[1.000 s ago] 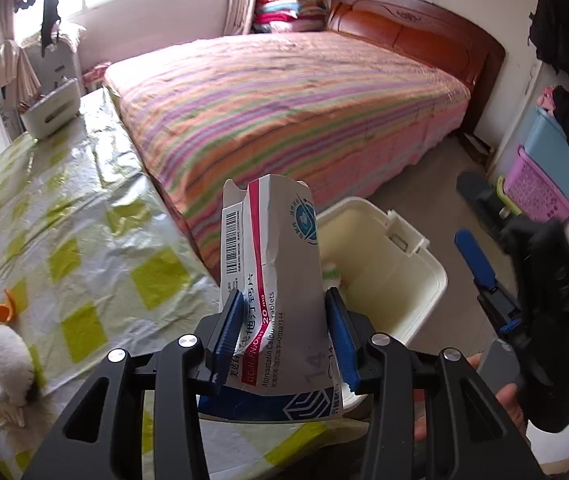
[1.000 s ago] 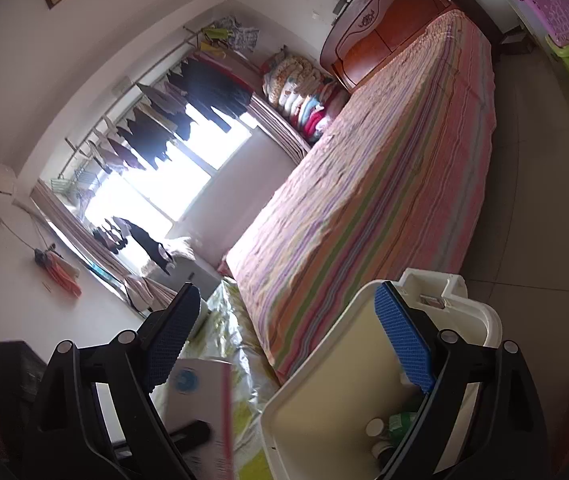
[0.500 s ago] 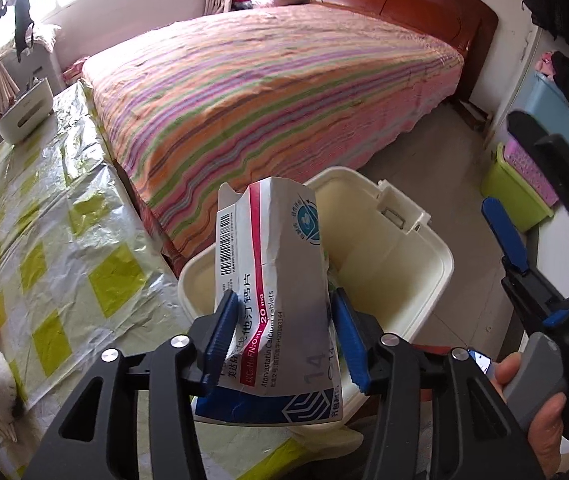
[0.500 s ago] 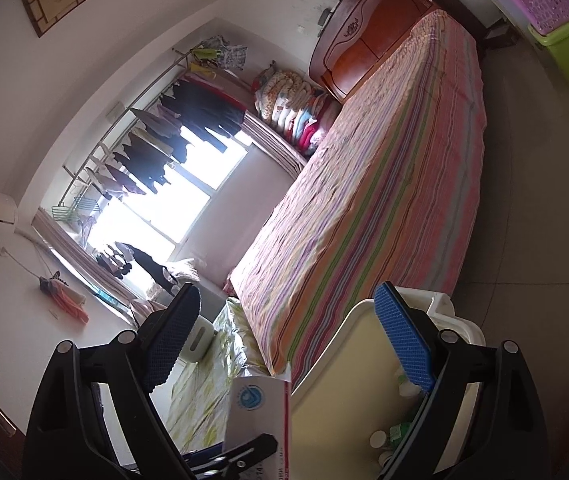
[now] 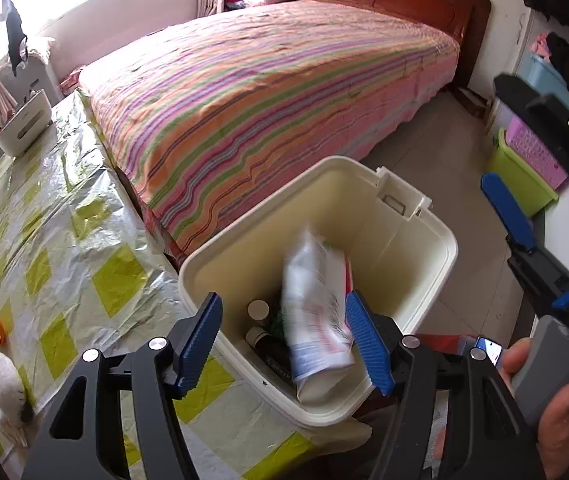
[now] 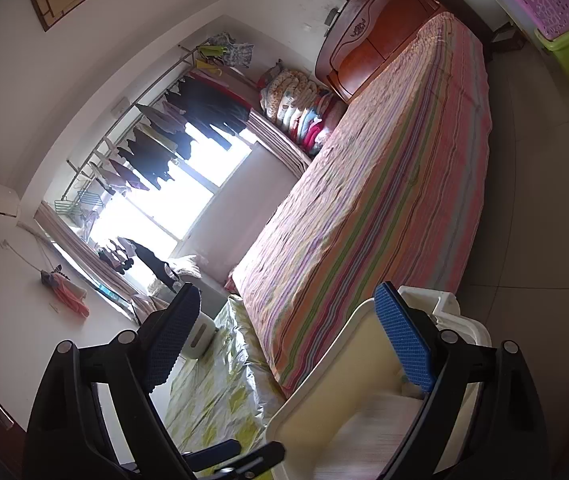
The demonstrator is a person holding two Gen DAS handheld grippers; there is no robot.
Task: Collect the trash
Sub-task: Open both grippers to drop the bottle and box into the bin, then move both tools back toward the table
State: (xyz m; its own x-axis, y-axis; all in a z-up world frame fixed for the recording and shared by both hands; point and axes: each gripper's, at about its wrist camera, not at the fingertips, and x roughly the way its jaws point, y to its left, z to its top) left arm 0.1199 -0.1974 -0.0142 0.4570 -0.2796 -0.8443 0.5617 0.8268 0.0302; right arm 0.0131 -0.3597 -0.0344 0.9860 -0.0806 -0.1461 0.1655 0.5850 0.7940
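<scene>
A crumpled medicine box [image 5: 316, 312], blurred in the frame, sits inside the cream waste bin [image 5: 436, 248] beside the table's edge, above small bottles [image 5: 258, 310] at the bottom. The left gripper [image 5: 284, 340] points down over the bin, its jaws opening; the box lies in line between the blue pads [image 5: 200, 336] but neither presses on it. The right gripper [image 6: 288, 344] (held by a hand [image 5: 544, 412] seen at the frame's edge) stands spread wide with nothing between its jaws, aimed across the bin toward the striped bed [image 6: 384, 200]. A yellow-checked tablecloth [image 5: 64, 248] covers the table.
</scene>
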